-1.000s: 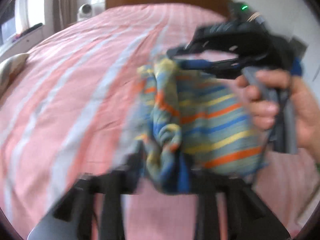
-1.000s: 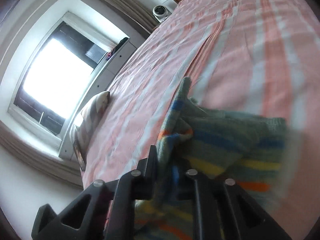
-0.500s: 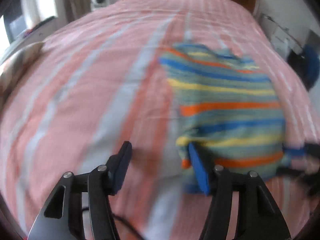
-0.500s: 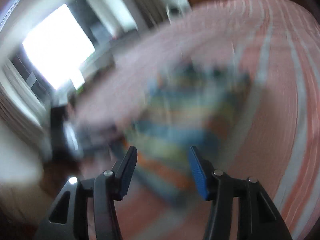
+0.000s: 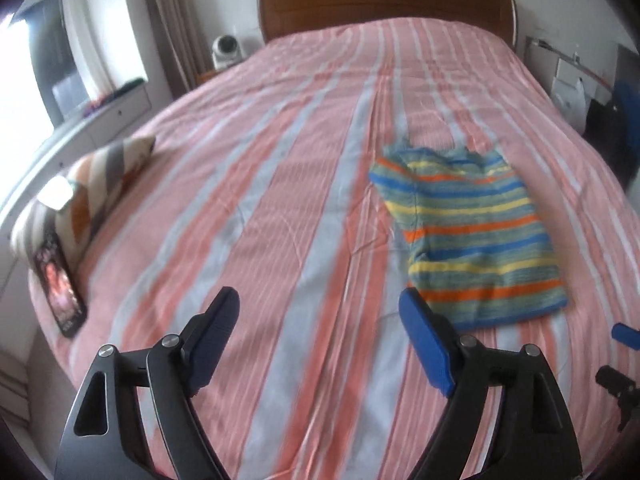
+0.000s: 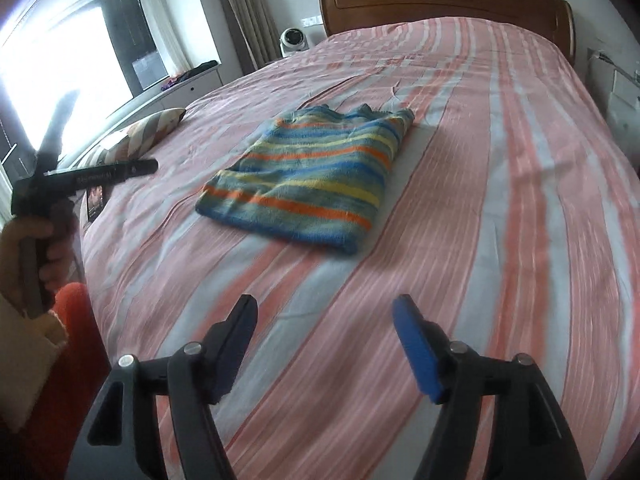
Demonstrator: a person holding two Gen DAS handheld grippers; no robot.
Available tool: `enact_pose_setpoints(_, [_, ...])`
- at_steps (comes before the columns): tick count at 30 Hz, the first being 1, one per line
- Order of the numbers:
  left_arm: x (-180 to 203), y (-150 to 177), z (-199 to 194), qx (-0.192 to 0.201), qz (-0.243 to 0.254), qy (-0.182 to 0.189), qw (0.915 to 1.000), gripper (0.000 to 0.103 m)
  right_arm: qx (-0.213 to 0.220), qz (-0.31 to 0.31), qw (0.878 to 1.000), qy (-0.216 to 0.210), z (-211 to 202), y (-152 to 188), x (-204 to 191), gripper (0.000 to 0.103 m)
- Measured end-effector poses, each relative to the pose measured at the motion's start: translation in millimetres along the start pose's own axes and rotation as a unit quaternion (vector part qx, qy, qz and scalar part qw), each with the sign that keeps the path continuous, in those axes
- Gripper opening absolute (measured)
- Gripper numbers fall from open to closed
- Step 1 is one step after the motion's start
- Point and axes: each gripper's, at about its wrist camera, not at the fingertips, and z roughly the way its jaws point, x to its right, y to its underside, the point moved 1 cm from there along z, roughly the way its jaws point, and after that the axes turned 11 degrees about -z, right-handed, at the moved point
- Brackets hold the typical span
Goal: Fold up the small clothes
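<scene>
A small striped knit garment [image 5: 472, 232], blue, yellow, orange and green, lies folded flat on the pink striped bed [image 5: 280, 184]. It also shows in the right wrist view [image 6: 316, 176]. My left gripper [image 5: 320, 336] is open and empty, held above the bed to the near left of the garment. My right gripper [image 6: 326, 340] is open and empty, held above the bed in front of the garment. The left gripper's body shows at the left of the right wrist view [image 6: 84, 176], held in a hand.
A striped pillow [image 5: 92, 184] and a dark phone-like slab [image 5: 60, 288] lie at the bed's left edge. A wooden headboard [image 5: 384, 0] stands at the far end. A small white fan [image 5: 226, 50], a window and a low cabinet are to the left.
Both grippers let go of the garment, which they held bunched up in the air a second ago. It now lies folded on the bed. Both grippers opened and pulled back.
</scene>
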Motion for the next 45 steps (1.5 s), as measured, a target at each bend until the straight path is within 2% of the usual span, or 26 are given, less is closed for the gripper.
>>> enact_pose_setpoints(6, [3,-1,-9,0.009,0.007,0.002,0.9999,0.084,0.000,0.014,1.000,0.000,-5,8,-1,0.070])
enact_pose_setpoints(13, [10,2,10,-0.002,0.026,0.003,0.9997,0.089,-0.010,0.015,1.000,0.002,6,13,-5,0.070])
enact_pose_setpoints(14, [11,3,14,-0.008,0.027,0.011,0.9995,0.090,-0.014,0.016,1.000,0.000,9,13,-4,0.070])
enact_pose_setpoints(16, [9,3,32,-0.048,0.019,0.078,0.9956,0.092,-0.019,0.021,1.000,0.001,12,14,0,0.070])
enact_pose_setpoints(18, [5,2,53,-0.097,-0.004,0.144,0.9849,0.092,-0.018,0.035,0.999,0.000,15,10,10,0.070])
enact_pose_setpoints(19, [4,0,67,-0.127,-0.018,0.178,0.9757,0.092,-0.015,0.045,0.999,-0.001,15,6,17,0.070])
enact_pose_setpoints(21, [11,-5,87,-0.156,-0.022,0.207,0.9656,0.092,-0.003,0.074,0.997,-0.004,16,-5,38,0.070])
enact_pose_setpoints(22, [18,-10,97,-0.165,-0.012,0.217,0.9621,0.092,0.003,0.089,0.996,-0.009,17,-12,48,0.070])
enact_pose_setpoints(25, [42,-24,125,-0.181,0.025,0.214,0.9596,0.092,0.014,0.128,0.991,-0.037,37,-43,82,0.072])
enact_pose_setpoints(27, [54,-38,147,-0.185,0.030,0.203,0.9610,0.092,0.012,0.139,0.988,-0.062,57,-63,96,0.072])
enact_pose_setpoints(30, [66,-57,169,-0.188,0.027,0.208,0.9597,0.092,-0.007,0.151,0.985,-0.081,98,-89,113,0.072])
enact_pose_setpoints(32, [71,-70,179,-0.185,0.021,0.207,0.9604,0.088,-0.018,0.166,0.982,-0.090,125,-102,123,0.072])
enact_pose_setpoints(35, [75,-79,195,-0.189,0.007,0.209,0.9594,0.073,-0.021,0.199,0.973,-0.118,164,-116,135,0.069])
enact_pose_setpoints(36, [75,-79,198,-0.191,0.001,0.212,0.9584,0.058,-0.021,0.204,0.970,-0.132,173,-122,132,0.054])
enact_pose_setpoints(37, [75,-78,200,-0.190,-0.005,0.211,0.9587,0.034,-0.031,0.198,0.971,-0.130,179,-126,126,0.045])
enact_pose_setpoints(38, [77,-75,199,-0.188,-0.010,0.220,0.9571,0.023,-0.046,0.161,0.982,-0.091,183,-134,111,0.032])
enact_pose_setpoints(40, [82,-72,187,-0.166,-0.006,0.205,0.9647,0.017,-0.052,0.062,0.997,-0.005,175,-147,75,0.025])
enact_pose_setpoints(42, [80,-74,170,-0.143,-0.002,0.199,0.9694,0.015,-0.035,0.002,0.998,0.048,159,-153,46,0.022])
enact_pose_setpoints(45, [69,-85,138,-0.117,-0.015,0.215,0.9695,0.015,0.021,-0.006,0.998,0.057,119,-160,21,0.022])
